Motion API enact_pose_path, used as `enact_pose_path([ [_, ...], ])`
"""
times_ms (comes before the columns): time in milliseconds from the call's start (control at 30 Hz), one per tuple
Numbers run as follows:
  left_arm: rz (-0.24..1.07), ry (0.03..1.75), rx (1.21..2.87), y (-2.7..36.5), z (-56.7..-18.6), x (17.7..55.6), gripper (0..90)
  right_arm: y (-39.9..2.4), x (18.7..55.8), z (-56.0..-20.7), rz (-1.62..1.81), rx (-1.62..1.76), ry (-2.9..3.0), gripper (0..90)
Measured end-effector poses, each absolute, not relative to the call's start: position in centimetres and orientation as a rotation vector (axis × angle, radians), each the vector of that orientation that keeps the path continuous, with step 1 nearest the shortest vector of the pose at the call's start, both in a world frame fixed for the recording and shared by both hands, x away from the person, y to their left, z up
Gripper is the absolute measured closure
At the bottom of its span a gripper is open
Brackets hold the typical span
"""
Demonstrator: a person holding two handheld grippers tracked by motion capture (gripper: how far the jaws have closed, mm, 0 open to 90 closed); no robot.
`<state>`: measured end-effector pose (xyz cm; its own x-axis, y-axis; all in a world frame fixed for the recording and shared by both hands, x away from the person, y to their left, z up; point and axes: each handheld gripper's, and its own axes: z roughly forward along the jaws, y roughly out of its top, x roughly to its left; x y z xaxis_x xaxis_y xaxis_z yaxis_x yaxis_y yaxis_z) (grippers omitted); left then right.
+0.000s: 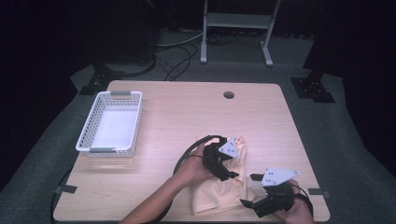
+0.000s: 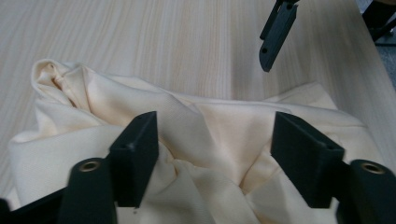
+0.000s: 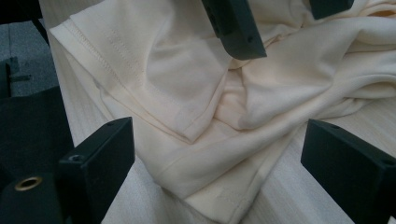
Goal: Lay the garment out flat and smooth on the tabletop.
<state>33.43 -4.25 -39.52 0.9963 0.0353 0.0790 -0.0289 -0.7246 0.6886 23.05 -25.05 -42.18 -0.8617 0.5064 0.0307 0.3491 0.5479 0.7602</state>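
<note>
A cream cloth garment (image 1: 219, 196) lies crumpled on the wooden table (image 1: 187, 112) near its front right edge. My left gripper (image 1: 232, 176) points down into the cloth's middle. In the left gripper view its jaws (image 2: 219, 154) stand apart, with bunched folds of the cloth (image 2: 210, 126) between them and no firm pinch visible. My right gripper (image 1: 250, 190) hovers open at the garment's right edge. In the right gripper view its jaws (image 3: 224, 163) straddle a hemmed corner of the cloth (image 3: 187, 107) without touching it.
A white plastic basket (image 1: 85, 135) stands at the table's left side with nothing in it. A round cable hole (image 1: 229, 94) sits near the far edge. One finger of the right gripper (image 2: 275, 37) hangs above the cloth in the left gripper view.
</note>
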Motion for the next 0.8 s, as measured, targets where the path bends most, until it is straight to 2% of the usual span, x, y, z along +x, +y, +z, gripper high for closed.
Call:
enact_pose_path([
  [333, 0.131, -0.018, 2.438, -4.8, -41.1, 34.3, 53.3, -25.0, 23.1, -42.3, 1.205, 0.725, 2.595, 9.5],
  [800, 0.130, -0.034, 2.460, -4.9, -41.6, 34.9, 71.3, -24.8, 23.1, -42.5, 1.198, 0.723, 2.604, 9.6],
])
